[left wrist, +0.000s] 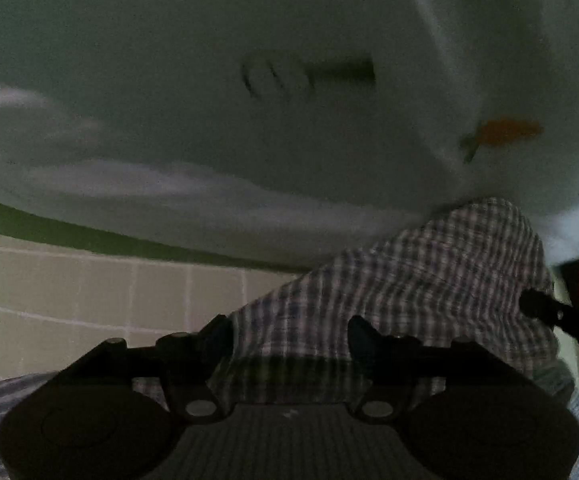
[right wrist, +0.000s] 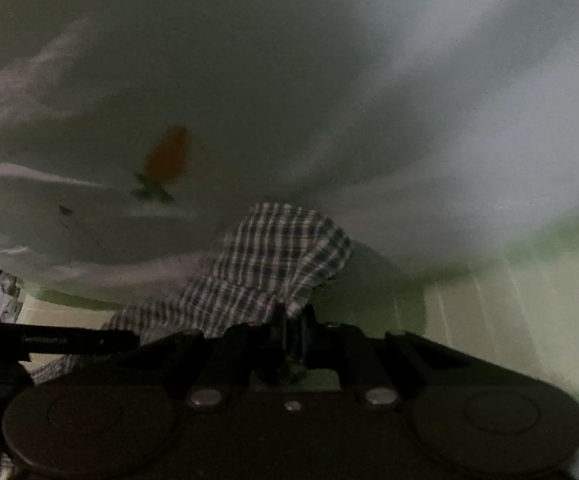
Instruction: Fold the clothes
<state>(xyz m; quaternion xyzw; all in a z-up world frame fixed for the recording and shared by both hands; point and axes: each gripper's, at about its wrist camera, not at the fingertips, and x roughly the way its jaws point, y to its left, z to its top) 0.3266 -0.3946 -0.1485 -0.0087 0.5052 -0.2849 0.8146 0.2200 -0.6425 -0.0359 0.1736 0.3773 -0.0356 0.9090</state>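
A blue-and-white checked garment [left wrist: 401, 292] is bunched up in front of my left gripper [left wrist: 289, 334]. The left jaws stand wide apart and the cloth lies between and over them. In the right wrist view the same checked garment [right wrist: 273, 264] rises in a fold just ahead of my right gripper [right wrist: 289, 324]. The right jaws are closed together on an edge of that cloth. A white sheet [left wrist: 249, 120] with an orange carrot print [left wrist: 505, 132] fills the background; it also shows in the right wrist view [right wrist: 169, 156].
Beige tiled floor [left wrist: 69, 292] lies at the lower left, with a green edge [left wrist: 49, 224] under the white sheet. The other gripper's dark tip [left wrist: 545, 308] enters at the right. A pale green surface [right wrist: 529, 280] is at the right of the right wrist view.
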